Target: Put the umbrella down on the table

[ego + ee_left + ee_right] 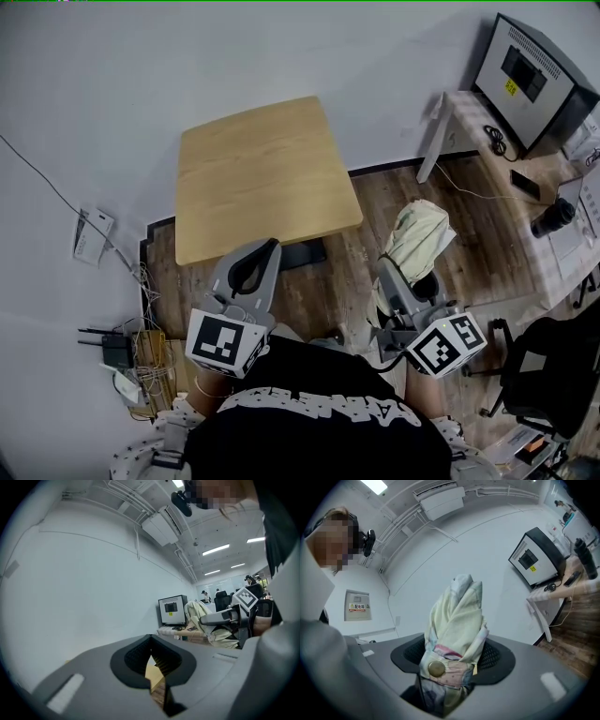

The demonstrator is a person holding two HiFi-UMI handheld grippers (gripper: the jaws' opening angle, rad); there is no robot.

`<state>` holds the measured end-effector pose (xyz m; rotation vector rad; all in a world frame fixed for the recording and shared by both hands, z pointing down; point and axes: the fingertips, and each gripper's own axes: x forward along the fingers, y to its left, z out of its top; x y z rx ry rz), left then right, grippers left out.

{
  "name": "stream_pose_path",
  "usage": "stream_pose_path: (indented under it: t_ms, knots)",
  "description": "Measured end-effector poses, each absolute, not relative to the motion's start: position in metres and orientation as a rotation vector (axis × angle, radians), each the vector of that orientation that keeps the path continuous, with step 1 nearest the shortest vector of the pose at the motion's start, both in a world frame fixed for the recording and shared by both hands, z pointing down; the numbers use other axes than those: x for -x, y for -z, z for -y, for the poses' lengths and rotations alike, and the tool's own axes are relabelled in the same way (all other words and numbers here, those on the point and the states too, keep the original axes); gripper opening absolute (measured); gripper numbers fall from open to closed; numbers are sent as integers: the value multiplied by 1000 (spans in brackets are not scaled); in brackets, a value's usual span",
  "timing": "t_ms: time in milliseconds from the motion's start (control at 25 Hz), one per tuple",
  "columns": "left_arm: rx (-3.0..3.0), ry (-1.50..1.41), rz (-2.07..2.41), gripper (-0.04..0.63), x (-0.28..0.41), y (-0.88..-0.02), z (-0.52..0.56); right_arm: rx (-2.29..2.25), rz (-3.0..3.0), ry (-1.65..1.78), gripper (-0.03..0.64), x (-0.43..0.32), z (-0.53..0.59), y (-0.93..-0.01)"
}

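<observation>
The folded pale-yellow umbrella [419, 234] stands up out of my right gripper [412, 274], right of the wooden table [262, 173] and off its near right corner. In the right gripper view the jaws press on the umbrella [457, 620] just at its snap strap, so the right gripper [452, 660] is shut on it. My left gripper [269, 249] points at the table's near edge with its fingertips together and nothing between them. In the left gripper view a sliver of the table [154, 674] shows through the left gripper [151, 643].
A white desk [459, 117] at the right carries a dark monitor box [530, 80] and a black bottle [553, 217]. A black office chair [548, 375] stands at lower right. Cables and a router [117, 352] lie on the floor at left.
</observation>
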<state>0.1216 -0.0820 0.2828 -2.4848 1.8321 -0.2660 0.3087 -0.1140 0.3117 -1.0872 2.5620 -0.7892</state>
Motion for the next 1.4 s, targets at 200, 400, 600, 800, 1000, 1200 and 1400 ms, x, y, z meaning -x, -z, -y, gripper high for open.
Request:
stream_pose_path:
  t_ms: [200, 400, 600, 800, 1000, 1200, 1400]
  knots:
    - [2447, 272, -1949, 0, -98, -292, 87, 1047, -2606, 819, 298, -293, 133, -318]
    - [2422, 247, -2019, 0, -69, -297, 101, 1011, -2660, 820, 298, -265, 149, -317]
    - [2439, 204, -1993, 0, -55, -296, 125, 1009, -2679, 802, 298, -242, 167, -314]
    - [2446, 184, -1971, 0, -43, -295, 150, 990, -2692, 779, 298, -221, 190, -307]
    - [2431, 165, -1998, 1, -18, -295, 171, 955, -2731, 789, 298, -192, 211, -310]
    - [2412, 161, -2033, 0, 5, -299, 188, 928, -2769, 809, 298, -163, 235, -316]
    - [2392, 148, -2080, 2, 34, -305, 199, 897, -2809, 808, 298, -132, 251, -317]
